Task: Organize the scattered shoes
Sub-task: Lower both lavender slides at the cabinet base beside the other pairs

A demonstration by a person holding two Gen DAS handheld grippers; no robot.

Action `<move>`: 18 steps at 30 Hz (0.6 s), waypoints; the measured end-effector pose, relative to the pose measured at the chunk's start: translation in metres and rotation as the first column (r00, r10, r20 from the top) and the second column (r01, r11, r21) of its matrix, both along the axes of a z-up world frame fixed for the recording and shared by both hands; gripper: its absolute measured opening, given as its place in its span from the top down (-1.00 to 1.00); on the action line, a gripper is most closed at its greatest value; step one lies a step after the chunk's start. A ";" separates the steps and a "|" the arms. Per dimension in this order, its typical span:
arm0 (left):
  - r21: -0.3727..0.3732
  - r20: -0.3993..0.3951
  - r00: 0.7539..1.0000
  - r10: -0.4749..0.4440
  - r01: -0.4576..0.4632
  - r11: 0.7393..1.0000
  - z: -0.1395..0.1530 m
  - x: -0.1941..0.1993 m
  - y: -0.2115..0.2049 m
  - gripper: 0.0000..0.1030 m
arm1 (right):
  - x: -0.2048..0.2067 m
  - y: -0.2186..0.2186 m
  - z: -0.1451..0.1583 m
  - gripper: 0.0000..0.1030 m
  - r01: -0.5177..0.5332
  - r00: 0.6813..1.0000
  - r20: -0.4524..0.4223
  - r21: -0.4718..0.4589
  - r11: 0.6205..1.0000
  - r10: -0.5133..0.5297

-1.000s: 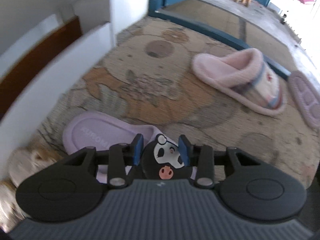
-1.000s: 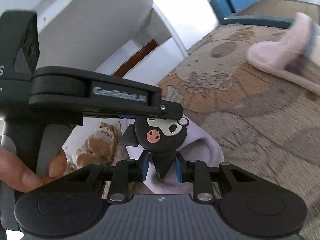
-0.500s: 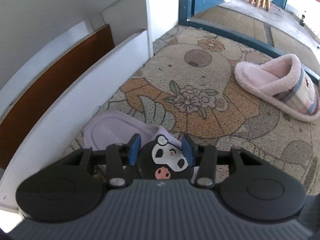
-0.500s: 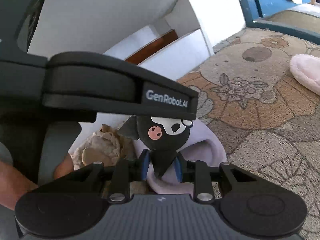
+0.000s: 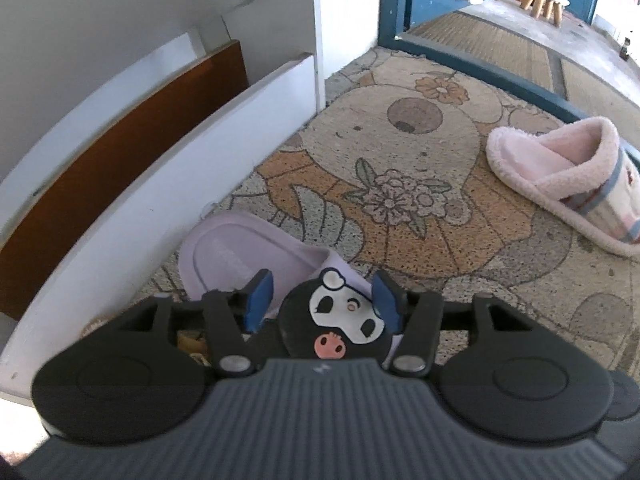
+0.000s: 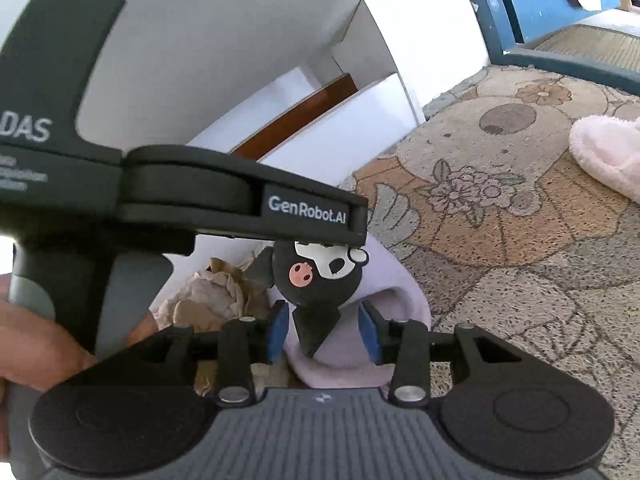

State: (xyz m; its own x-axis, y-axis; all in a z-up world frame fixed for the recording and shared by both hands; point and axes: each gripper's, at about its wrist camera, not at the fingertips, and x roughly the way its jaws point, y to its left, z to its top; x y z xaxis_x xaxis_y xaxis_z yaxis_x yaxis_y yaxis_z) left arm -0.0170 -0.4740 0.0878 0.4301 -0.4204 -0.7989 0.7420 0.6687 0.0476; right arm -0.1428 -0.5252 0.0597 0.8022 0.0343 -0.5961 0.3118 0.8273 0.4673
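Note:
A lilac slide sandal (image 5: 236,252) with a black cartoon charm (image 5: 340,320) lies on the patterned mat beside the white shoe rack (image 5: 168,184). My left gripper (image 5: 322,302) straddles the charm; its jaws are opening, and the blue pads stand clear of it. From the other side, my right gripper (image 6: 323,332) also has opening jaws, with the charm's (image 6: 316,276) lower point between the pads and a gap on each side. The left gripper's finger (image 6: 312,216) crosses the right wrist view above the sandal (image 6: 384,280). A fluffy pink slipper (image 5: 560,184) lies farther right on the mat.
The rack has a brown shelf board (image 5: 120,152) behind its white front rail. A tan fuzzy item (image 6: 208,296) lies at the sandal's toe end by the rack. A hand (image 6: 40,344) holds the left gripper. A blue door frame (image 5: 480,64) edges the mat (image 5: 400,216).
Both grippers were closed on the charm; their pads have now spread apart and let go of it. The sandal rests on the mat by the rack.

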 end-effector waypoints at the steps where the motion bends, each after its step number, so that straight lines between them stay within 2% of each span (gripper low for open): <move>1: 0.004 0.006 1.000 0.008 -0.008 1.000 0.000 0.000 -0.001 -0.30 | -0.002 0.000 -0.001 0.17 0.000 1.000 -0.002 0.001 1.000 0.000; 3: 0.008 0.009 1.000 0.020 -0.020 1.000 0.001 -0.001 -0.001 -0.51 | -0.007 0.001 -0.002 0.18 -0.002 1.000 -0.005 0.002 1.000 0.002; 9: 0.024 0.020 1.000 0.020 -0.020 1.000 0.001 -0.007 -0.003 -0.67 | -0.017 0.002 0.000 0.14 -0.013 1.000 0.006 0.000 1.000 0.013; 18: 0.013 0.026 1.000 -0.002 0.001 1.000 0.009 -0.021 -0.015 -0.78 | -0.032 -0.006 -0.001 0.10 -0.007 1.000 0.008 -0.006 1.000 0.007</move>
